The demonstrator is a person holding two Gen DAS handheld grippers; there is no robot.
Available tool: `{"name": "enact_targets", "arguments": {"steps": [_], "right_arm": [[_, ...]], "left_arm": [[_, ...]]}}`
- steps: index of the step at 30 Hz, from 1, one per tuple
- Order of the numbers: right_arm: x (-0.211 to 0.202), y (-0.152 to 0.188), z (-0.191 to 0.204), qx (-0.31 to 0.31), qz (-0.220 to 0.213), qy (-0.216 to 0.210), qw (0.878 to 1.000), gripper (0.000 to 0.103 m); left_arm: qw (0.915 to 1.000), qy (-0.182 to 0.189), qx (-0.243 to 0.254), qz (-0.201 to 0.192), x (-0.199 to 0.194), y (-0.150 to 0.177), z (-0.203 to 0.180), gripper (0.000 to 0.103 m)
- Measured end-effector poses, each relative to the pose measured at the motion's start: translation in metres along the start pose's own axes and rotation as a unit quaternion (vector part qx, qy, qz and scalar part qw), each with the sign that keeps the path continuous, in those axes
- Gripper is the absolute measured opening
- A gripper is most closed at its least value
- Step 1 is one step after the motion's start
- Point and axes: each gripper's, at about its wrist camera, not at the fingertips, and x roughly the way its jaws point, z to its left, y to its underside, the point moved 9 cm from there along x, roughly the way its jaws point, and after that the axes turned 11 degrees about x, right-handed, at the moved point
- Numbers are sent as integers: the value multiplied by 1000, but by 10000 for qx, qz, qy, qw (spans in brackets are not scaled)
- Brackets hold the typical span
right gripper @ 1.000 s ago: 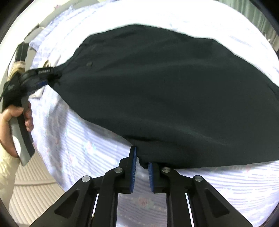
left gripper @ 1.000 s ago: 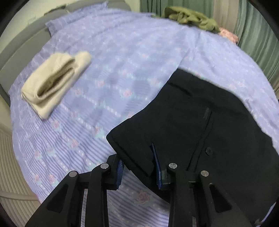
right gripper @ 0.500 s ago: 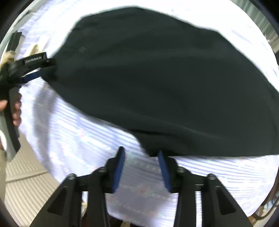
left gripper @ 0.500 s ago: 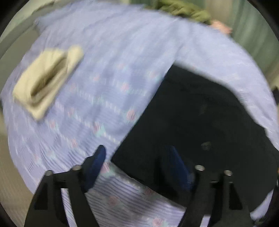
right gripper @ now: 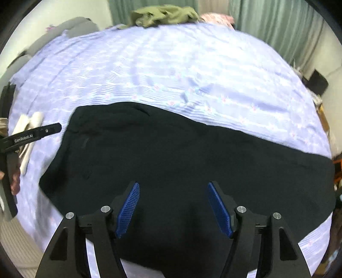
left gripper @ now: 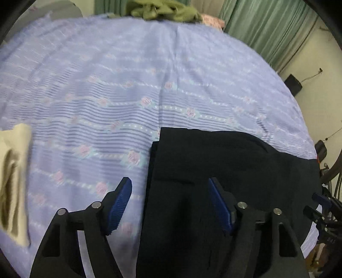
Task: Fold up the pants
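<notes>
The left gripper (left gripper: 170, 205) hung over the near left edge of the black pants (right gripper: 181, 162), its jaws closing, pads clear of the cloth. The right gripper (right gripper: 173, 208) hovered over the pants' middle, jaws opening, nothing gripped. The pants lay flat on the lilac-sheeted bed (left gripper: 128, 85), a cream folded garment (left gripper: 12, 175) to their left. Olive clothes (right gripper: 164, 15) sat at the far edge.

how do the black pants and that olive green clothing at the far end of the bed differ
The black pants lie spread flat at the near edge of the bed, under the grippers; the olive green clothing sits crumpled in a heap at the far edge. The pants are dark and smooth, the heap lighter and wrinkled. Both rest on the same lilac sheet.
</notes>
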Motion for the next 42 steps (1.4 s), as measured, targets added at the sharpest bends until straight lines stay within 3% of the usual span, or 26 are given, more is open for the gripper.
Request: {"name": "enact_targets", "arguments": {"steps": [4,9,11,15,16,17,19,20,23,27,28,30,31,32,34,42], "right_arm": [[15,-2,20,78,35,-84,9999,67],[23,1,41,-21,37,-120,9999,67],[27,-1,45,-29,37,-93,9999,67],[24,-1,43,42,34,-145,9999,67],[18,1,40,73,23,-175,9998,67],[17,0,39,119,0,-197,9997,67],[18,-4,37,203,-67,-172,9996,67],[16,-7,34,281,-125,-109,9995,67],[14,-14,33,338,-227,43,9992,67],[8,-19,37,210,-382,225,9988,67],[6,-20,36,183,-411,319,9985,67],[4,-20,35,87,-411,616,9972,67],[1,-20,35,50,-414,619,9972,67],[-5,-19,36,42,-438,515,9977,67],[-17,-16,34,64,-485,342,9982,67],[-111,2,-27,299,-919,50,9953,67]], "left_arm": [[9991,319,-108,255,32,-10,1,71],[9981,382,-295,385,53,-17,4,69],[9972,486,-330,464,60,-19,2,52],[9995,-66,-76,308,51,-21,-1,35],[9997,-137,-70,199,44,-22,-1,27],[9995,-243,-180,39,35,-24,3,11],[9969,60,-722,-321,21,-27,16,8],[9956,41,-860,-382,21,-28,22,8],[9970,-239,-694,-244,33,-27,24,8],[9941,-845,-666,-172,39,-29,36,2],[9902,-1284,-538,-109,37,-29,43,2],[9901,-1381,-257,-48,34,-34,37,5],[9912,-1317,-110,-107,27,-37,29,16],[9911,-1309,50,-237,13,-39,23,34],[9877,-1425,280,-587,-20,-43,10,56],[9852,-947,945,-1069,-116,-26,-84,75]]}}
